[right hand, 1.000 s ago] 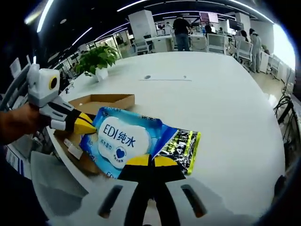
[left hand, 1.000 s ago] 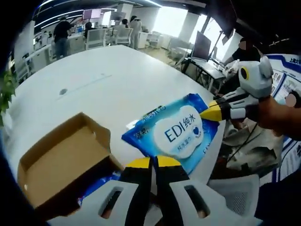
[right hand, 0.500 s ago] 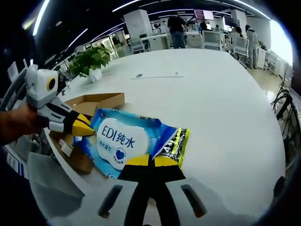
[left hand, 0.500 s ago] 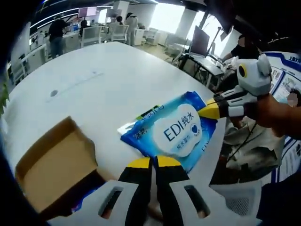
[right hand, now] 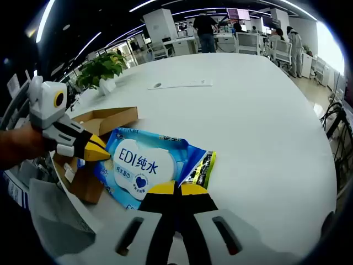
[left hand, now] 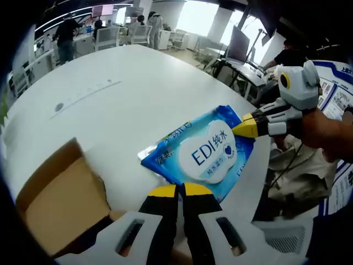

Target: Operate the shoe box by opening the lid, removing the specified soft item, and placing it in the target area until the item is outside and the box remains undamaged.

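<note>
Blue-and-white wipes pack (left hand: 204, 153), brown box (right hand: 105, 120)

Open office: white table (right hand: 265, 110), potted plant (right hand: 100, 67), desks, chairs, bright windows (left hand: 196, 10)

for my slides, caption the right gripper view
Both grippers, right and left, hold a wipes pack beside an open shoe box.
</note>
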